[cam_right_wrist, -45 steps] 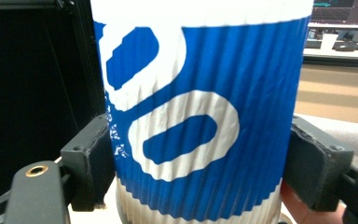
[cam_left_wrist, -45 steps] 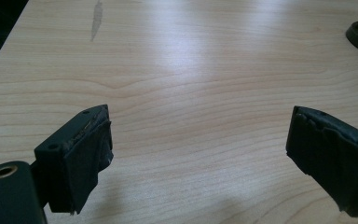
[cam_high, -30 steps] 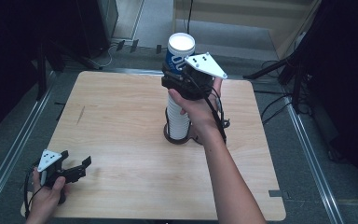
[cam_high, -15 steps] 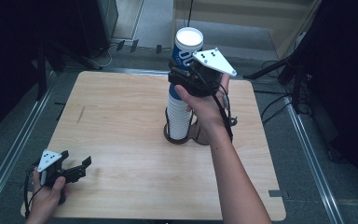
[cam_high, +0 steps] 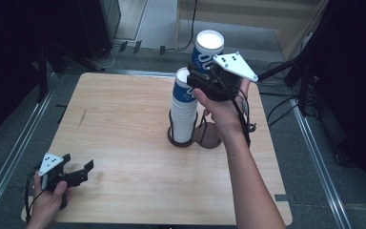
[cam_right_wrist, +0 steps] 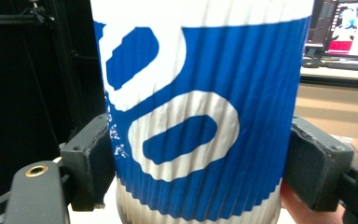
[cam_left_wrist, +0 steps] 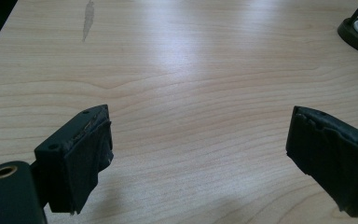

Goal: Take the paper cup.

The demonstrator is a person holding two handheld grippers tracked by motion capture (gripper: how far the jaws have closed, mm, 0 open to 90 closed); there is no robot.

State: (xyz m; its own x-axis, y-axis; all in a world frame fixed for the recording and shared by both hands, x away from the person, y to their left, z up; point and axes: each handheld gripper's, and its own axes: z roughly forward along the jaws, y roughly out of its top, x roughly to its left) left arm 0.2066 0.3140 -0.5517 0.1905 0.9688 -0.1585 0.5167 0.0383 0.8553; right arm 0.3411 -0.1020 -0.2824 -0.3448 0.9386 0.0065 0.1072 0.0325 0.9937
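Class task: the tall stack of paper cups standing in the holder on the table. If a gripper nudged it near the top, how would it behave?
The stack of cups is tall and narrow, so it would probably lean or tip, though the holder at its foot may steady it. Being ribbed paper, the cups likely weigh little and dent easily.

wooden table (cam_high: 124,124), cup holder base (cam_high: 209,139)

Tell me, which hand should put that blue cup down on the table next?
The right. Its gripper is already clamped on the blue cup, lifted clear beside the cup stack. The left gripper sits far off at the table's near corner, jaws open with nothing between them.
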